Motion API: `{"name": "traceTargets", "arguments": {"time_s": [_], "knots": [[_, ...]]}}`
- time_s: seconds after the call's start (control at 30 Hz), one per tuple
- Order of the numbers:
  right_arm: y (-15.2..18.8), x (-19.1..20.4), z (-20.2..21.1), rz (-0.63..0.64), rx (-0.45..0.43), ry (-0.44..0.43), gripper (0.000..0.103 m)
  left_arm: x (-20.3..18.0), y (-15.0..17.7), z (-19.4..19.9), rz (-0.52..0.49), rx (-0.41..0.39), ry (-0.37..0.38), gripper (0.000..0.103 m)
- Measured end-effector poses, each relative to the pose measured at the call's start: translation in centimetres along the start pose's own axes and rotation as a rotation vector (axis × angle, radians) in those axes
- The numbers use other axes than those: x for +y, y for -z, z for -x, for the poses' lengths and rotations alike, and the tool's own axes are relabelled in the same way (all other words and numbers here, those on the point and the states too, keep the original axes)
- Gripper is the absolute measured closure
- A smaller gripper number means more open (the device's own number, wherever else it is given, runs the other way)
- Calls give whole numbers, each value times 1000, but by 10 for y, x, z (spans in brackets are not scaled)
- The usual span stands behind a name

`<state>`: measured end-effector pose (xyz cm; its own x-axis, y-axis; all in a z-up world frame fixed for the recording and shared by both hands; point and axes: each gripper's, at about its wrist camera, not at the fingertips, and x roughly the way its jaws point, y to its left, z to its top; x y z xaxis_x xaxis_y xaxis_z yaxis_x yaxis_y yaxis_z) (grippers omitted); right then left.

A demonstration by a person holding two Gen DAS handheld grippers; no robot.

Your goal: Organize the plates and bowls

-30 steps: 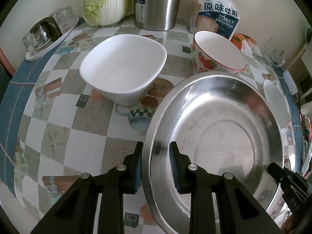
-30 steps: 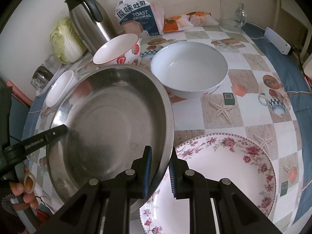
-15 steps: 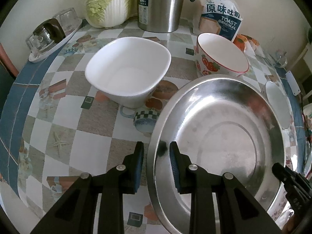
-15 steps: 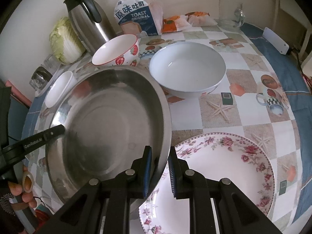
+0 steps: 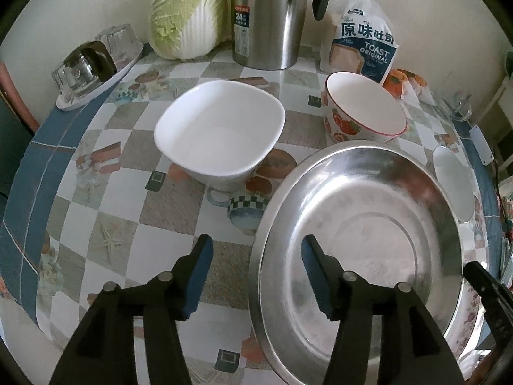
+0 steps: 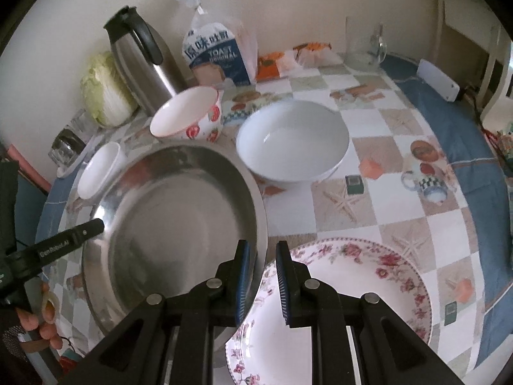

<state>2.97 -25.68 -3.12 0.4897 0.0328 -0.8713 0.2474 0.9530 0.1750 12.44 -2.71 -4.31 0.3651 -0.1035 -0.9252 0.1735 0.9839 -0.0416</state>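
A large steel basin (image 5: 368, 240) (image 6: 179, 224) lies with its right side over the floral plate (image 6: 352, 288). My left gripper (image 5: 256, 272) is open, its fingers astride the basin's left rim without gripping it. My right gripper (image 6: 261, 276) is slightly open around the basin's right rim, pads apart from the metal. A white square bowl (image 5: 221, 134) (image 6: 99, 170) stands left of the basin. A strawberry bowl (image 5: 362, 112) (image 6: 189, 115) stands behind it. A round white bowl (image 6: 293, 141) (image 5: 452, 183) stands to its right.
At the back stand a steel thermos (image 5: 269, 16), a cabbage (image 5: 189, 12), a toast bag (image 5: 365, 41) and orange snack packets (image 6: 288, 57). A tray of glasses (image 5: 93, 73) is at the far left, a glass mug (image 6: 365, 45) at the far right.
My left gripper has opened and let go of the basin's rim. My right gripper has loosened its hold on the opposite rim. The basin has settled lower, over the floral plate.
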Motion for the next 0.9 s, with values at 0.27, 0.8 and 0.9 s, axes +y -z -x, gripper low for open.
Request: {"name": "traceTargets", "arguments": {"time_s": [0.27, 0.8, 0.9], "knots": [[0, 1, -2, -3, -9, -14, 45, -4, -1, 5, -30, -28, -44, 29], [1, 8, 0, 42, -53, -23, 4, 3, -3, 5, 17, -25, -81, 15], [1, 8, 1, 45, -62, -17, 1, 4, -3, 7, 23, -27, -82, 15]]}}
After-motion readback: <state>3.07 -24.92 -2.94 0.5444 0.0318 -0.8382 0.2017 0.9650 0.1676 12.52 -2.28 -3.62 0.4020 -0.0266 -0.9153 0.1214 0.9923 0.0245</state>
